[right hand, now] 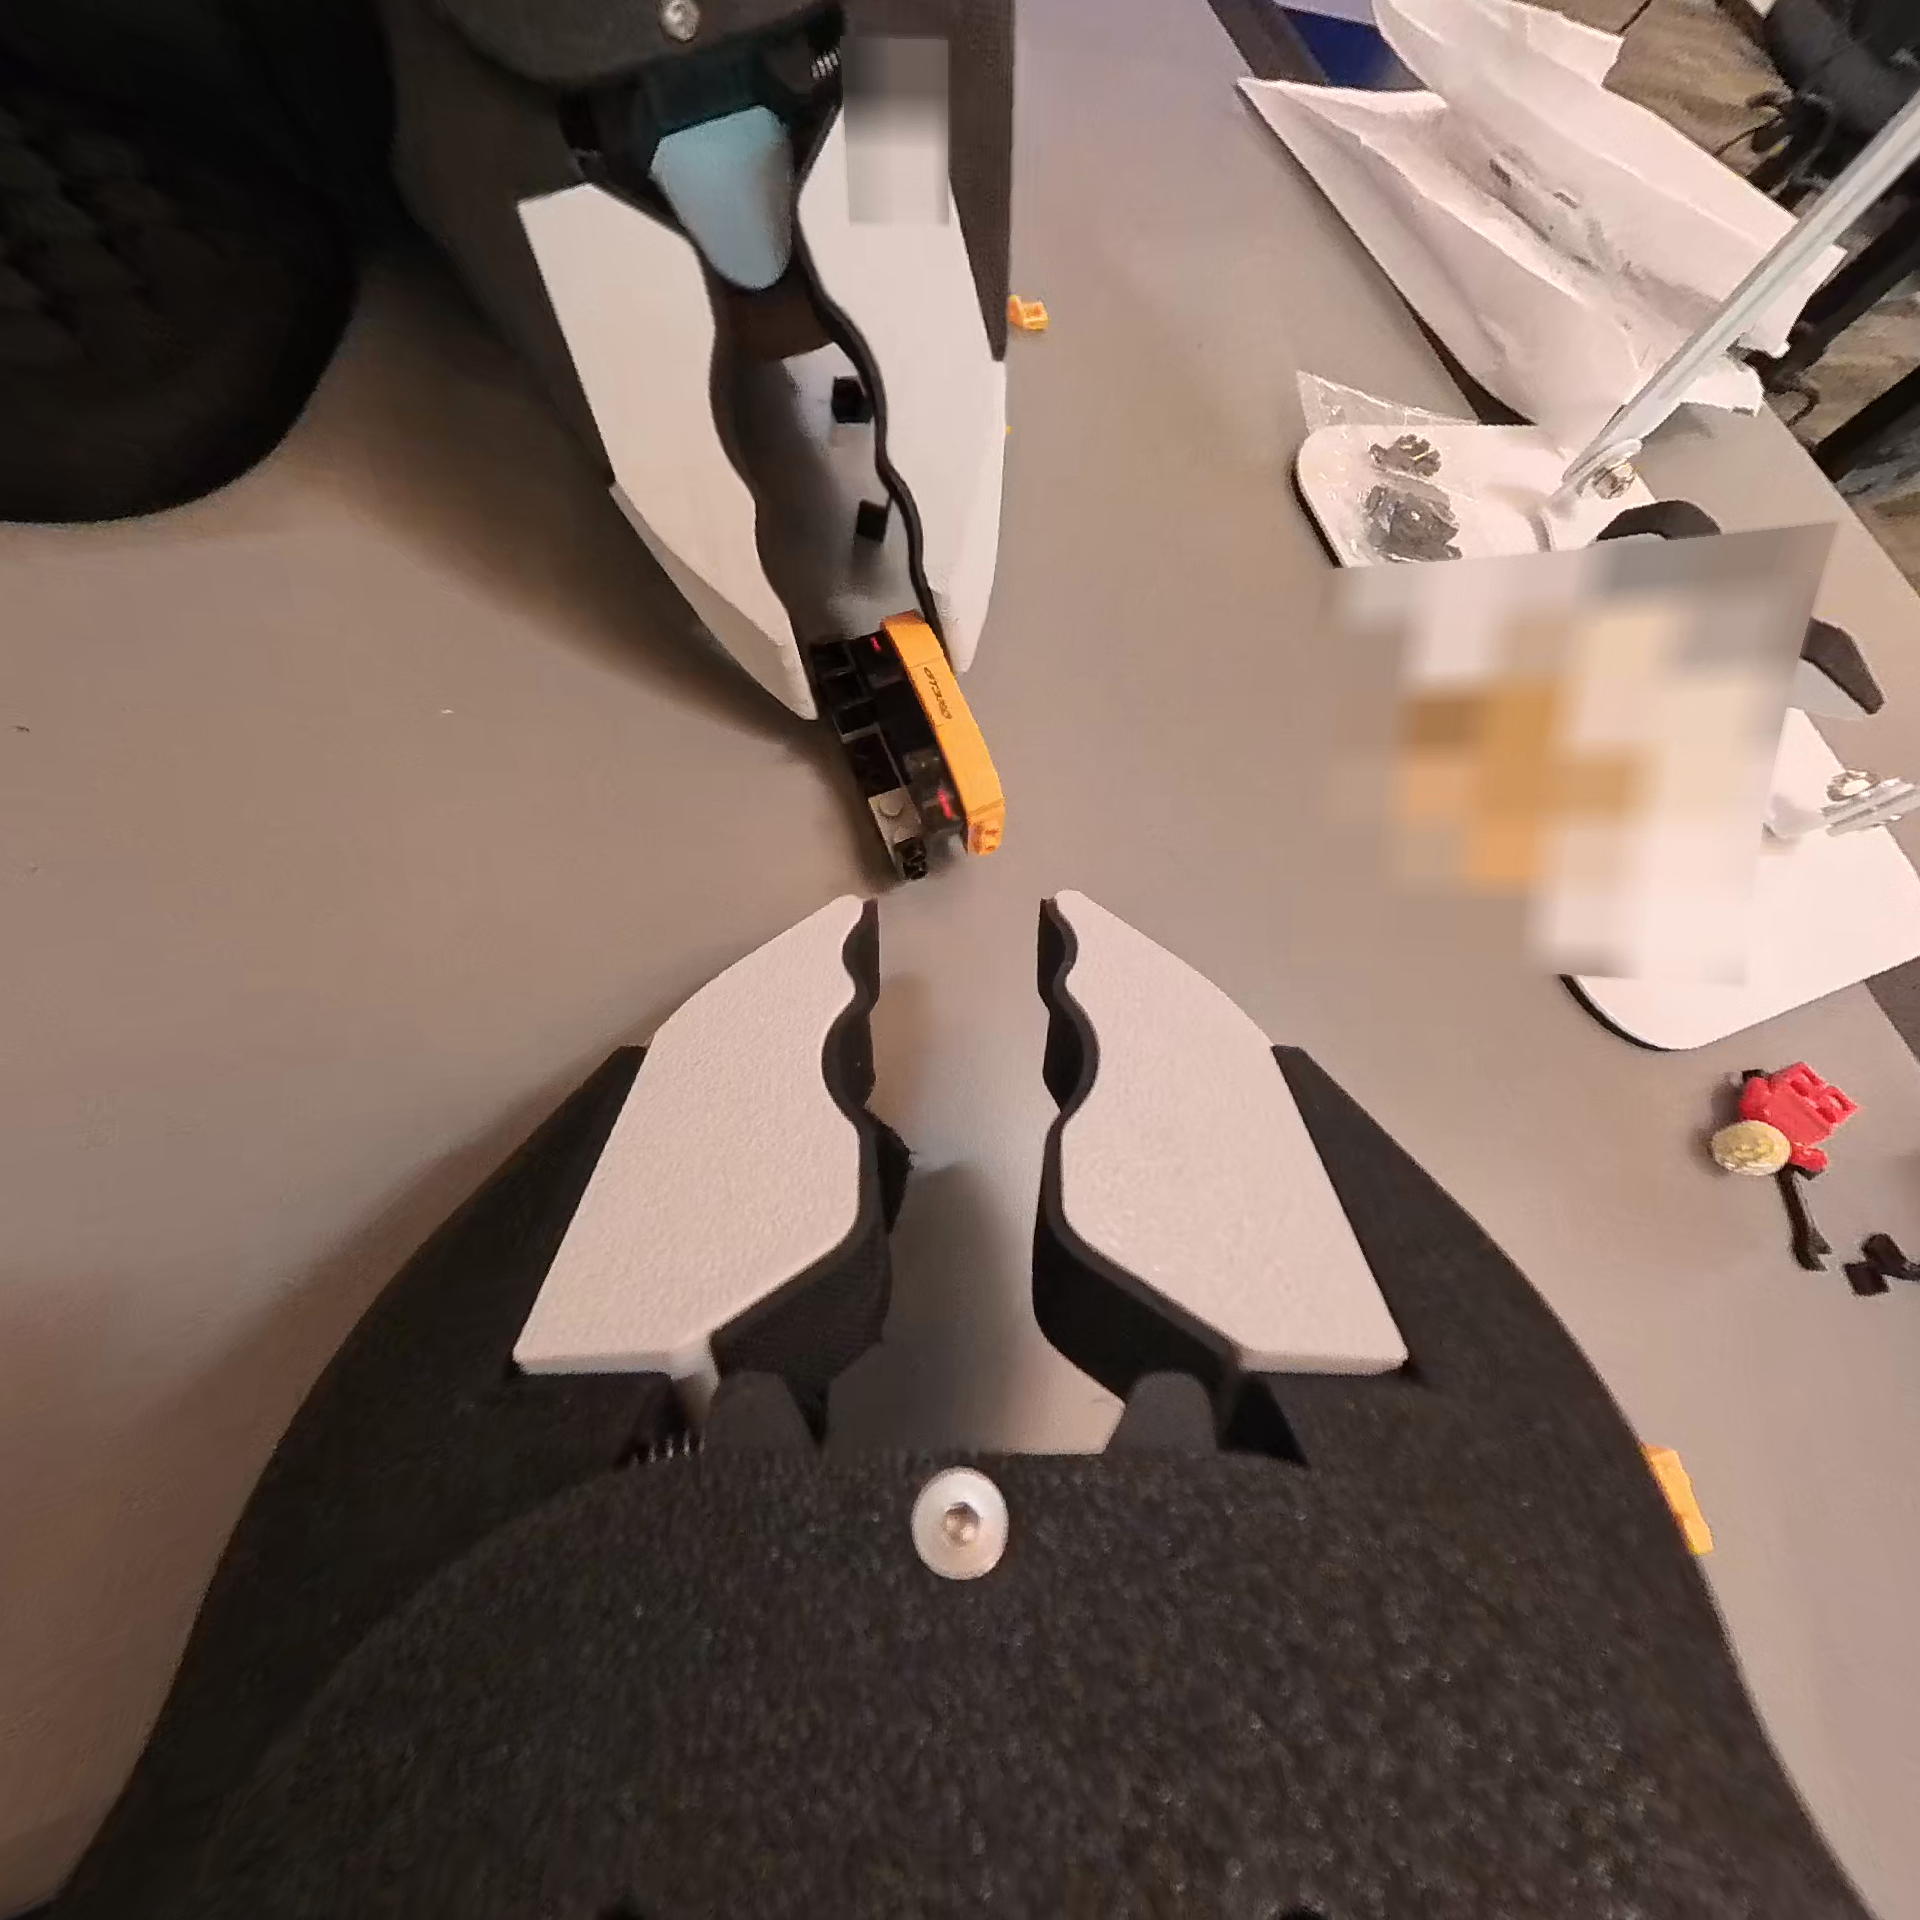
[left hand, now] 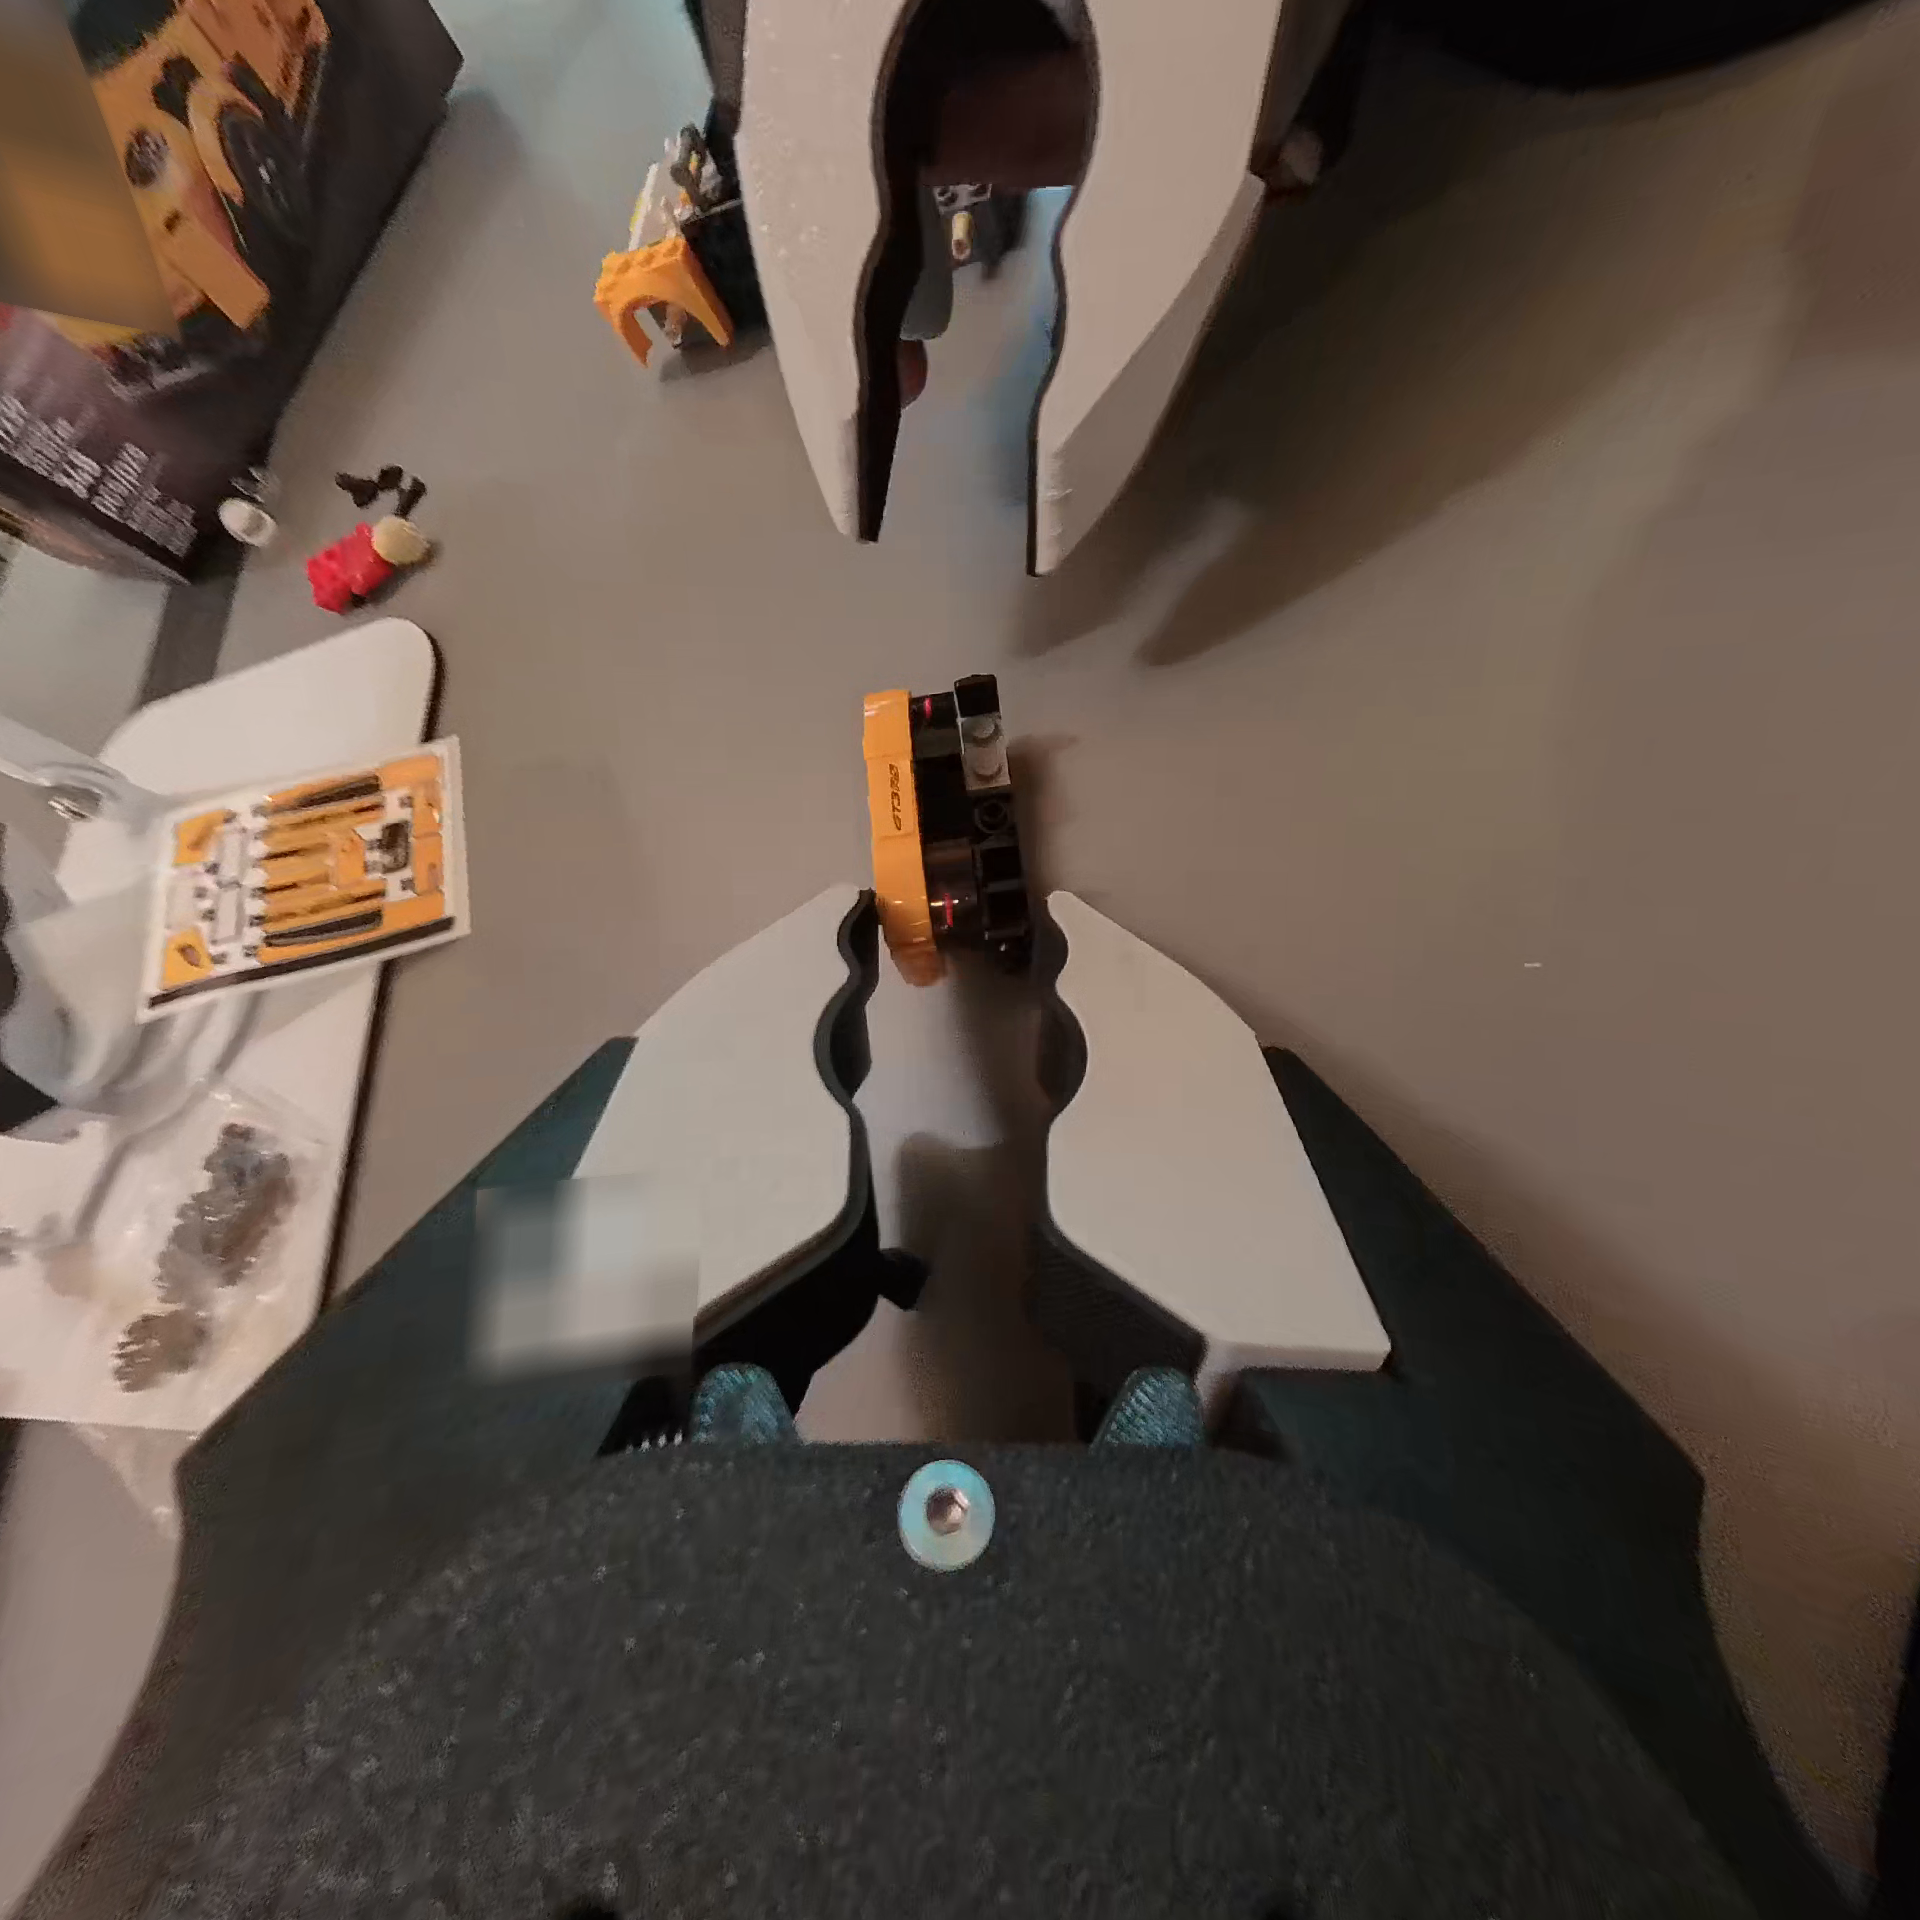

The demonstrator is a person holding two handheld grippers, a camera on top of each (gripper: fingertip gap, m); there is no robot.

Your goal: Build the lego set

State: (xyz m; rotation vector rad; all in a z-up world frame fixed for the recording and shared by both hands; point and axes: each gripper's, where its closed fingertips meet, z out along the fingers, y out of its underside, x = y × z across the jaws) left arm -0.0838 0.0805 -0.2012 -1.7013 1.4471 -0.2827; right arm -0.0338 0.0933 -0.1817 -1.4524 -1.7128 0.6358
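An orange and black lego sub-assembly [left hand: 940, 821] lies on its side on the grey table [left hand: 1455, 831]. My left gripper [left hand: 956, 909] has its two fingertips on either side of the assembly's near end and is shut on it. My right gripper [right hand: 956, 904] is open and empty, and its tips stop just short of the assembly's other end [right hand: 914, 748]. The grippers face each other: the right one [left hand: 951, 551] shows in the left wrist view and the left one [right hand: 883, 681] in the right wrist view. A partly built model with an orange wheel arch [left hand: 665, 301] stands behind the right gripper.
The set's box [left hand: 156, 260], a sticker sheet [left hand: 312, 862] on a white stand base [left hand: 343, 675], a bag of dark parts [left hand: 208, 1247] and a red minifigure piece [left hand: 364, 561] lie to the left. Paper packaging [right hand: 1538, 208] and small loose orange [right hand: 1027, 312] and black [right hand: 871, 516] bricks lie beyond. My hands' fingertips stand some 6 centimetres from each other.
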